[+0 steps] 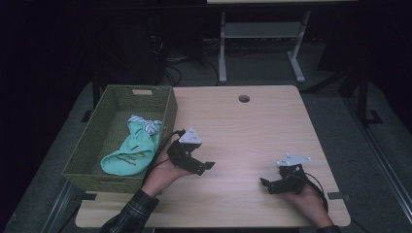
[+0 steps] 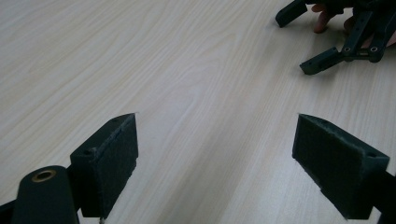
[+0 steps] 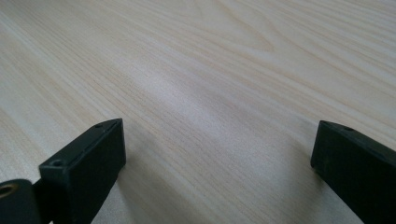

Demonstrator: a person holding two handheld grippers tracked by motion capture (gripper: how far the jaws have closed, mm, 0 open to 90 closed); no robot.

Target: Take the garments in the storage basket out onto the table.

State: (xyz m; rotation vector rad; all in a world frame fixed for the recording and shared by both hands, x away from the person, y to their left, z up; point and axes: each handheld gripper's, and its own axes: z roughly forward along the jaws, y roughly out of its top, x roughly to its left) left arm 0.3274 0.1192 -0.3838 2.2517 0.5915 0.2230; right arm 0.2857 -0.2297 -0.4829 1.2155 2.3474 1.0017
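While both claws hang low over the bare wood of the table (image 1: 252,126), neither holds anything. Seen from the high view, the left claw (image 1: 203,166) sits in the person's left hand (image 1: 163,174), its grey plate on top, its jaws pointing toward the right claw (image 1: 266,184). In the left gripper view its own jaws are spread wide with only wood grain between the pads (image 2: 122,154), and the right claw (image 2: 306,39) shows ahead and to the right, also spread, with fingers behind it. The right claw rests in the right hand (image 1: 306,196) near the table's front edge; in the right gripper view its jaws stand wide apart over plain tabletop.

Just beyond the left claw's back, off to its left in the high view, a green woven basket (image 1: 92,145) sits on the table's left edge. Inside lies a mint-green cloth (image 1: 131,153) with a striped piece at its far end. The left claw is near the basket's right wall but not touching it; the right claw is well apart from it.
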